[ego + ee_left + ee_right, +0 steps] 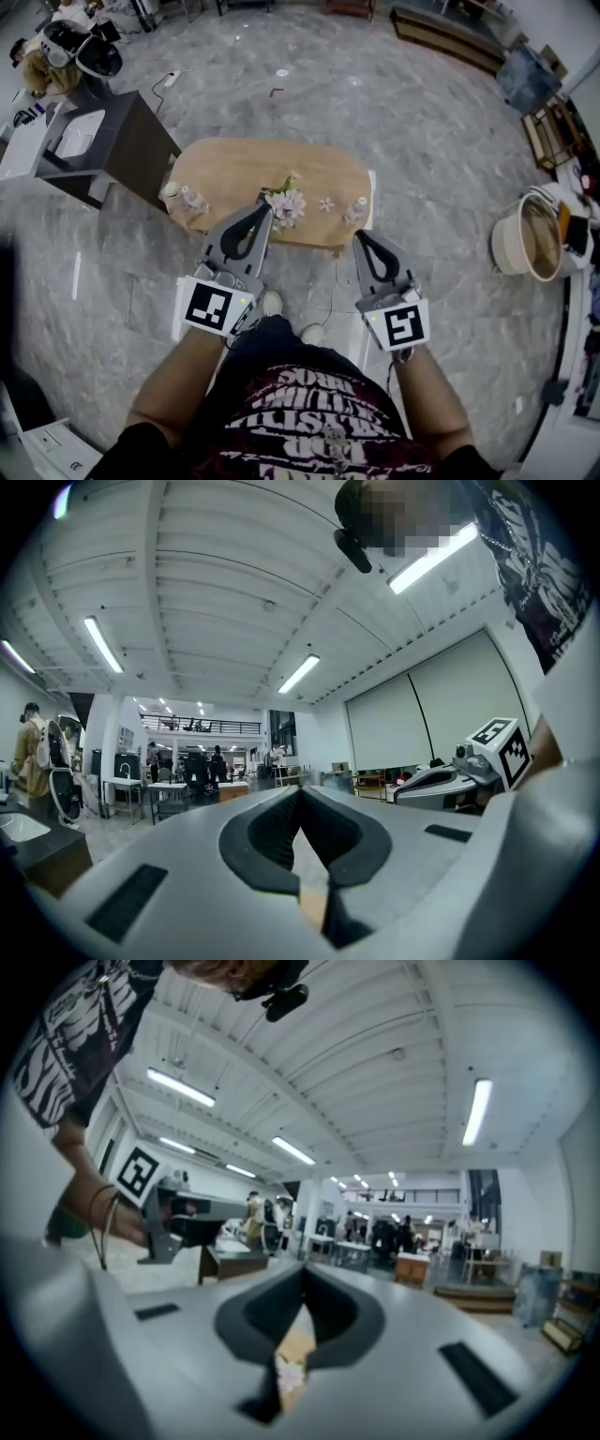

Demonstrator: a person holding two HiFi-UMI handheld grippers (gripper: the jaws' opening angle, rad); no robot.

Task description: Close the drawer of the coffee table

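Observation:
The coffee table (234, 169) has an oval wooden top, seen from above in the head view. On it stand a bunch of pale flowers (286, 202) and small bottles (183, 197). A white panel (372, 192) shows at the table's right end; I cannot tell whether it is the drawer. My left gripper (265, 208) is held level over the table's near edge, jaws shut and empty. My right gripper (359, 236) is beside it, also shut and empty. In the right gripper view a sliver of tabletop (292, 1368) shows under the shut jaws.
A dark cabinet with a white top (103, 141) stands left of the table. A round basket (530, 234) sits at the right by shelving. A person (56, 56) is at the far left. My shoes (272, 302) are on the grey marble floor near the table.

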